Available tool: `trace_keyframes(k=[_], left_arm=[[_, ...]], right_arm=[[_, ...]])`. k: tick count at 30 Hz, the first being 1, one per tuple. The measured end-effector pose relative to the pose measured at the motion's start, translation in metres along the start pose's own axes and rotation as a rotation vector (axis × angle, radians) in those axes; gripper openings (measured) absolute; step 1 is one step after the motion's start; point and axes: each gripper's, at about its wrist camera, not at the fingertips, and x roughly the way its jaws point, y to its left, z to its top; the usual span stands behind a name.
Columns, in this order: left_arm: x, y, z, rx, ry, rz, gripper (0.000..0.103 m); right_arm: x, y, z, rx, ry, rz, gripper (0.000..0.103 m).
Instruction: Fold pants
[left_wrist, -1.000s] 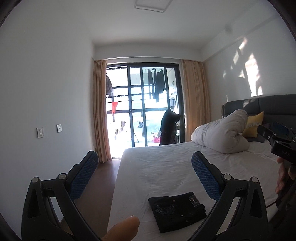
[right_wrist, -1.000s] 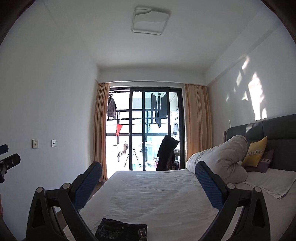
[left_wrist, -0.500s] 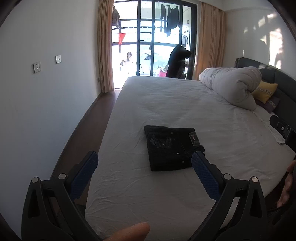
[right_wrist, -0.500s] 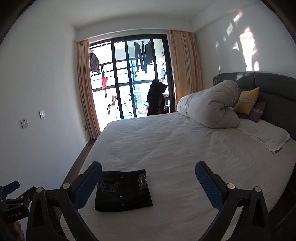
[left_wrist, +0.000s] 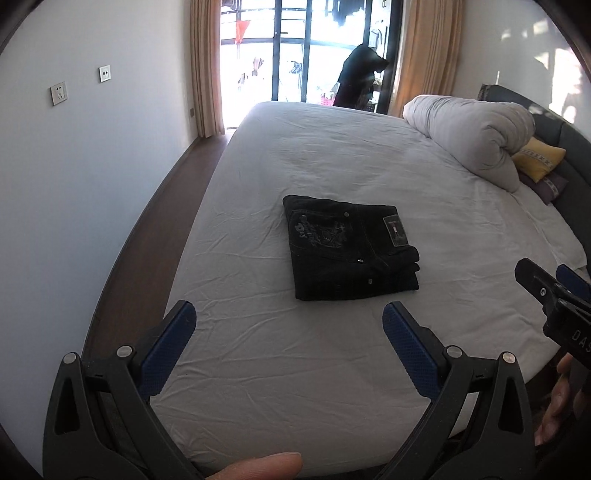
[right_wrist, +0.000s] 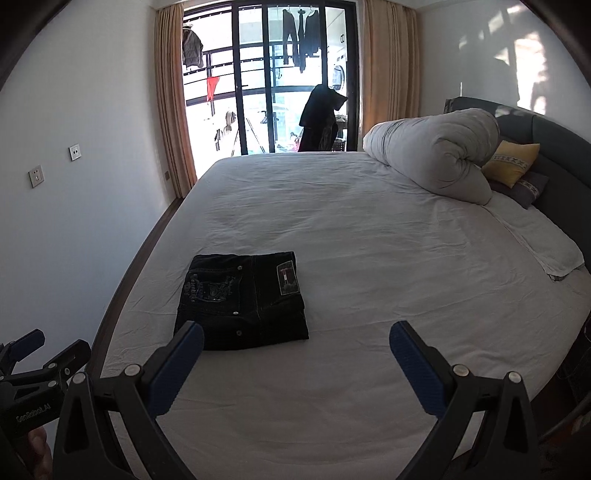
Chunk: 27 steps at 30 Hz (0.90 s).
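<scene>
Left claw (left_wrist: 288, 317) hangs above the bed (left_wrist: 332, 369), prongs spread and empty, with the folded black pants (left_wrist: 347, 251) lying flat just ahead. Right claw (right_wrist: 295, 338), likewise splayed and empty, sees the pants (right_wrist: 240, 299) left of centre on the bed (right_wrist: 369, 258).

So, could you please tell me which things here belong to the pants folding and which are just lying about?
Job:
pants, already folded, on the bed
left gripper, open
right gripper, open

Lying about:
rolled duvet
yellow pillow
purple pillow
towel
curtains
</scene>
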Motion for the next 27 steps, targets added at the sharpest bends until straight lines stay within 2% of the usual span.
trace_keyframes(k=[11, 27], left_arm=[[0.008, 0.004, -0.010, -0.008, 0.055, -0.008, 0.103], [0.018, 0.004, -0.016, -0.016, 0.086, -0.007, 0.103]], right_arm=[[0.015, 0.016, -0.009, -0.025, 0.059, 0.007, 0.103], [0.025, 0.024, -0.014, -0.048, 0.101, 0.016, 0.103]])
